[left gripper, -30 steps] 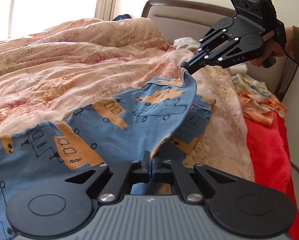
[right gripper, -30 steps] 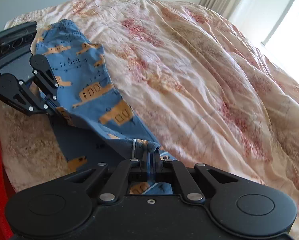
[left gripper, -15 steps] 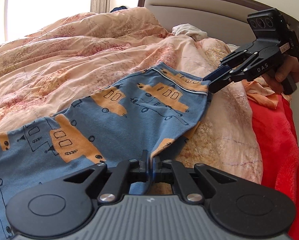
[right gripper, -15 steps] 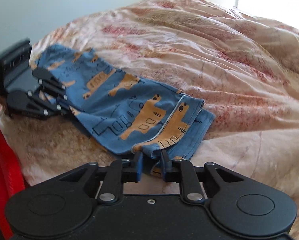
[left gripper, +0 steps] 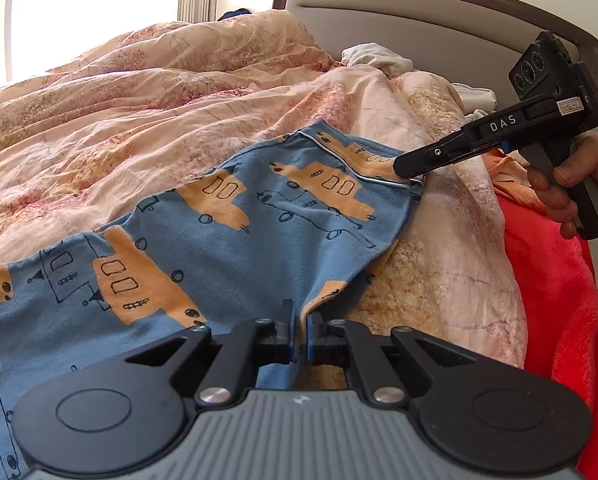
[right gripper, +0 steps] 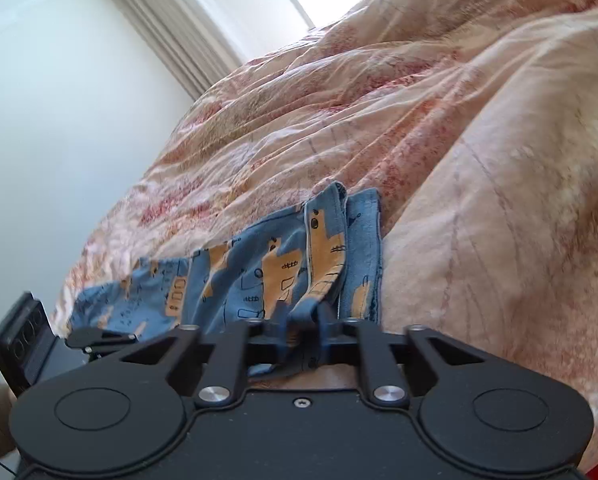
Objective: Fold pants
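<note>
The blue pants [left gripper: 227, 248] with orange vehicle prints lie folded lengthwise on the peach quilt. My left gripper [left gripper: 299, 338] is shut on their near edge. My right gripper [left gripper: 403, 166] reaches in from the right and pinches the white-piped cuff corner. In the right wrist view the pants [right gripper: 267, 276] bunch in front of my right gripper [right gripper: 305, 334], whose jaws stand slightly apart with a fold of cloth between them. The left gripper [right gripper: 95, 336] shows low at the left there.
The crumpled peach quilt [left gripper: 159, 112] covers the bed. A red blanket [left gripper: 555, 288] hangs at the right edge. Other clothes [left gripper: 379, 56] lie by the brown headboard [left gripper: 439, 4]. A curtain and a bright window [right gripper: 203, 20] are beyond the bed.
My right gripper has lowered the cuff end onto the quilt and tilted upward. The pants now lie flat. My left gripper has stayed shut on the near edge.
</note>
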The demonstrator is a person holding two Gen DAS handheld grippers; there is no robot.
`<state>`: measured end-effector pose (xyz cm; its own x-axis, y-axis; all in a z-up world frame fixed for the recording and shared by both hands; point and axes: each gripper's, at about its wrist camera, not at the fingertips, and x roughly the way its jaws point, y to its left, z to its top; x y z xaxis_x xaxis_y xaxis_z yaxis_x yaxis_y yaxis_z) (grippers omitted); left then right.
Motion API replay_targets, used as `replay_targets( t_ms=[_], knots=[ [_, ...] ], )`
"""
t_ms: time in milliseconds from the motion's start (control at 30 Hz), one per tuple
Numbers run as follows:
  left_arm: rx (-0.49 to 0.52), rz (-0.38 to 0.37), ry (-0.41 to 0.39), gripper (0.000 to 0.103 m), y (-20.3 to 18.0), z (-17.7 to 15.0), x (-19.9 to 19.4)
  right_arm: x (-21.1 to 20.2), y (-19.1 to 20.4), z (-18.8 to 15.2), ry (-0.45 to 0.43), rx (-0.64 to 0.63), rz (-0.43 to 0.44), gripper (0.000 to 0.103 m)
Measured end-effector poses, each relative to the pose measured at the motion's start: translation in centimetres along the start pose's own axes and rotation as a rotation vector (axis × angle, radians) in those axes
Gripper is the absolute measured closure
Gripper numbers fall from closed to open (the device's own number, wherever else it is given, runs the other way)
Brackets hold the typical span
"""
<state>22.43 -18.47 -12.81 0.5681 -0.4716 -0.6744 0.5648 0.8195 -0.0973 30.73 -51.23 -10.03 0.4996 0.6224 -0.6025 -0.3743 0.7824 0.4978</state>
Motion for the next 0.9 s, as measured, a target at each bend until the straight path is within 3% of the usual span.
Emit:
replay_targets(
  t_ms=[233,367,600,700,767,800,900],
  knots=[
    [0.03,-0.003,-0.013,0.097,-0.7,0.2,-0.1,-2.1,2.3,1.8,-0.063,-0.183,-0.055,0.095],
    [0.042,-0.002,-0.004,0.095,-1.1,0.0,0.3,-2.0,2.2,1.0,-0.009,-0.235,-0.111,0.095],
    [0.08,-0.011,-0.002,0.088,-1.6,-0.3,0.4,-1.9,1.1,-2.0,-0.012,-0.181,-0.159,0.095],
    [0.076,-0.013,-0.008,0.087,-1.6,-0.5,0.2,-2.7,1.2,-1.9,-0.045,-0.135,-0.147,0.084],
    [0.074,-0.015,-0.011,0.087,-1.6,-0.5,0.1,-3.3,1.9,-0.4,-0.106,-0.153,-0.144,0.071],
    [0.073,-0.014,-0.01,0.087,-1.6,-0.5,0.1,-3.3,2.3,0.6,-0.125,-0.175,-0.157,0.06],
    [0.066,-0.011,-0.008,0.086,-1.6,-0.5,0.1,-1.1,2.3,4.1,-0.113,-0.219,-0.17,0.062]
  ],
)
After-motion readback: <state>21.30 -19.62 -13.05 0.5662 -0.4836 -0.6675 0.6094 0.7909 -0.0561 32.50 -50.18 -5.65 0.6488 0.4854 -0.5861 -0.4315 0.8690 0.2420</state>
